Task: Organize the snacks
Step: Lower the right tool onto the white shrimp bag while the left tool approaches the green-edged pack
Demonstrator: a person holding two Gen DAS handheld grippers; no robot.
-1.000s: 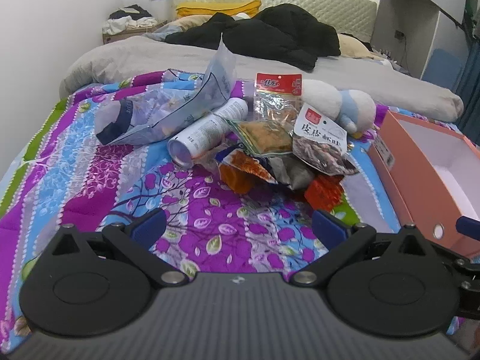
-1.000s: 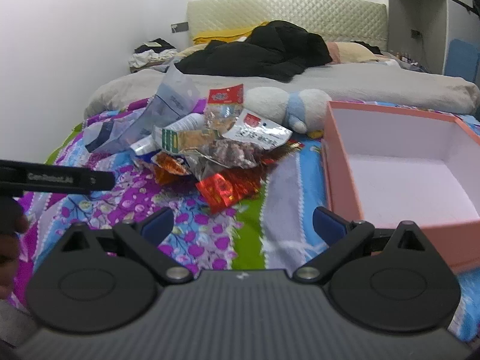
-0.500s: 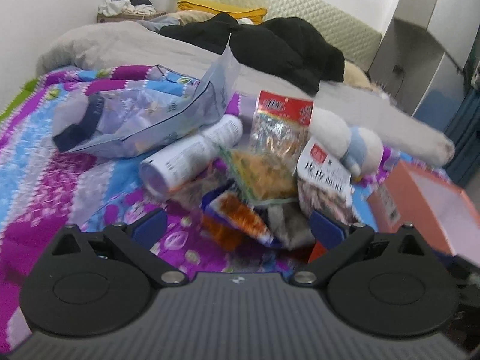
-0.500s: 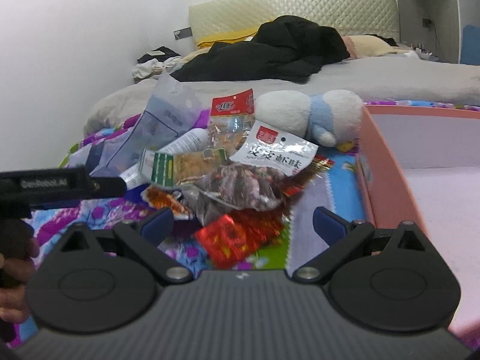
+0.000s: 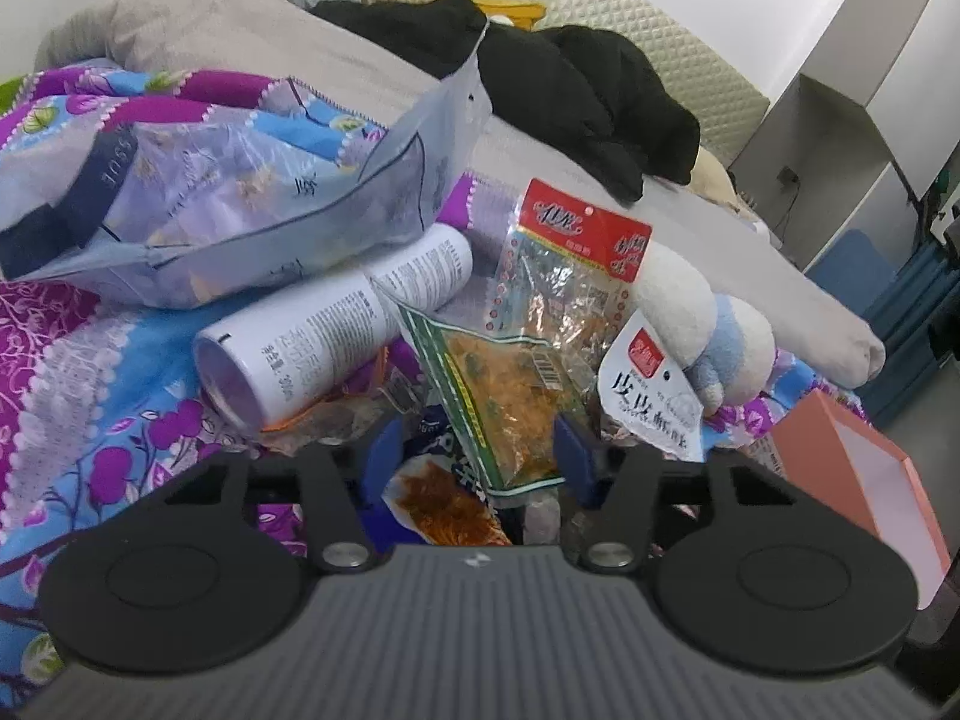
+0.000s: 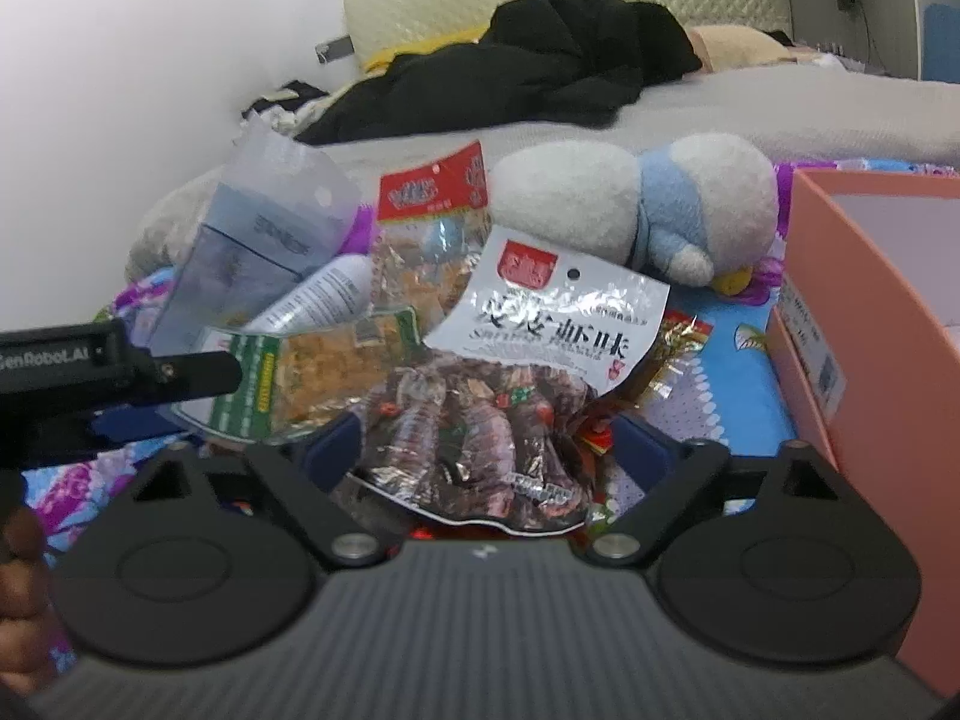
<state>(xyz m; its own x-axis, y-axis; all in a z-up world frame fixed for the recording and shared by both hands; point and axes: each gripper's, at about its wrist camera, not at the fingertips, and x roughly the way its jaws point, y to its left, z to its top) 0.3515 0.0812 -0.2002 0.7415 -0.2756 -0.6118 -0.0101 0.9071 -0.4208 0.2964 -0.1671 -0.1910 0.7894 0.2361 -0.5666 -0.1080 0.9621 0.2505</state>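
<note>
Foil packet: light, crinkly, slippery; pinch its flat sealed edge.
Right claw: wide, straddling it.
Left claw: wide around green pouch.

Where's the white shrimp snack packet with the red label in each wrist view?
Left wrist: white shrimp packet right of centre, beside the right fingertip.
Right wrist: same packet at centre, between the open fingers.
Shared landmark: plush toy just behind it.
</note>
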